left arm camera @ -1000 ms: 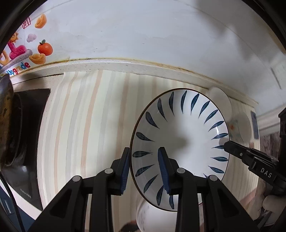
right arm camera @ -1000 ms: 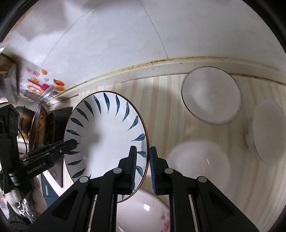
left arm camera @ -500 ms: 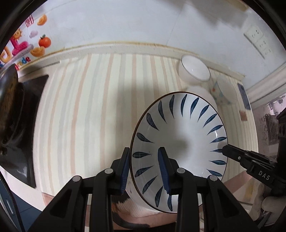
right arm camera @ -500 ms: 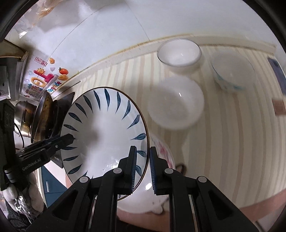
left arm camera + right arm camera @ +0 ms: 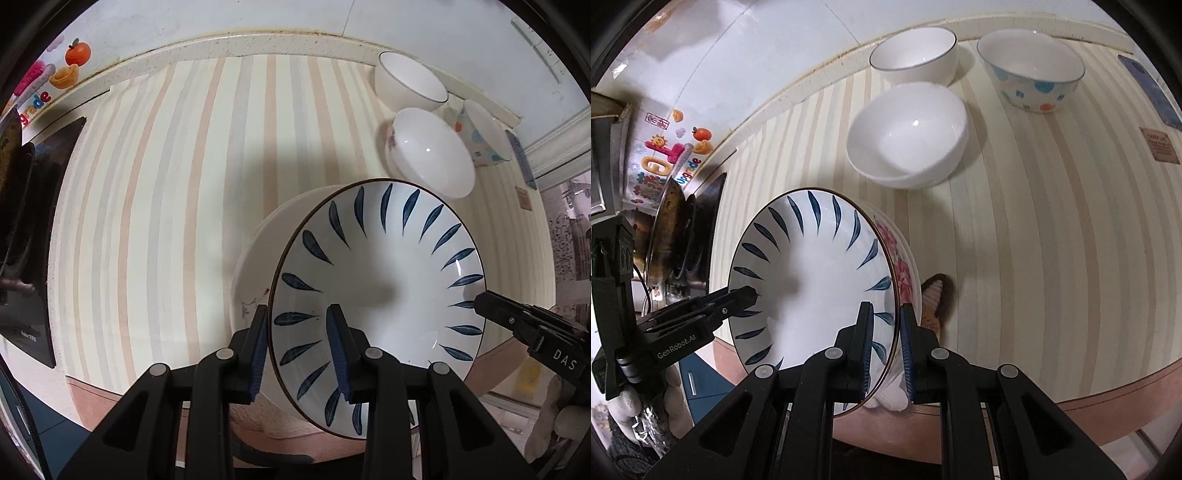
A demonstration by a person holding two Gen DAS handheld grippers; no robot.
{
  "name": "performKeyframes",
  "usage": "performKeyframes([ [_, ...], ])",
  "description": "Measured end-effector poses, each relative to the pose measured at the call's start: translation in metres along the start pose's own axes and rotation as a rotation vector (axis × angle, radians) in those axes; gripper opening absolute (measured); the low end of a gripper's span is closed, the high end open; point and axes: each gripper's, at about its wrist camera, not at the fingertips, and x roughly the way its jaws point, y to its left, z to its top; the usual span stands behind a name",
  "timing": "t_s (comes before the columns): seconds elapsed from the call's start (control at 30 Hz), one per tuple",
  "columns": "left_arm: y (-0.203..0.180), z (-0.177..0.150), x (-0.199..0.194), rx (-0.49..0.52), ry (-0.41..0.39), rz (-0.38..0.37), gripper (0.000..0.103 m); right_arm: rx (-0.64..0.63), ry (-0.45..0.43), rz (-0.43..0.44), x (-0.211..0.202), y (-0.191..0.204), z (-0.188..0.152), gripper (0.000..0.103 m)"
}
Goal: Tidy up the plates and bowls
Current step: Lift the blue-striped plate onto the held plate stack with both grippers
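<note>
Both grippers (image 5: 297,349) (image 5: 886,345) on blue-leaf plate (image 5: 380,291) rim, above floral plate (image 5: 905,266)

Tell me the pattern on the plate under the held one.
Pink flowers on the lower plate; right wrist view shows it best.

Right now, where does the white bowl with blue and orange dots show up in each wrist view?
Left wrist view: the white bowl with blue and orange dots sits far upper right, partly cropped behind the plain white bowl.
Right wrist view: the dotted bowl stands at top right, fully visible.
Shared landmark: the white plate with blue leaf strokes, gripped by both pairs of fingers, low in each picture.
</note>
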Motion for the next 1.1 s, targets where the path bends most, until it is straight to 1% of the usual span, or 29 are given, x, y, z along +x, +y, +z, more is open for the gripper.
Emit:
performKeyframes([
  [0.2,0.01,0.002,0.009,-0.01,0.01,0.022,0.028,-0.005,0.02,0.012,0.016,0.003,0.002,0.016],
  [0.43,0.013,0.001,0.017,-0.012,0.024,0.032,0.028,-0.015,0.037,0.006,0.027,0.008,0.005,0.016],
  [0.7,0.007,0.002,0.028,-0.005,0.035,0.054,0.028,-0.016,0.046,-0.002,0.033,0.009,0.006,0.016],
  [0.97,0.004,0.003,0.038,-0.011,0.053,0.043,0.028,0.003,0.048,-0.008,0.041,0.006,0.006,0.016],
  [1.1,0.004,0.003,0.04,-0.004,0.051,0.051,0.028,0.018,0.045,-0.006,0.041,0.002,0.006,0.016],
])
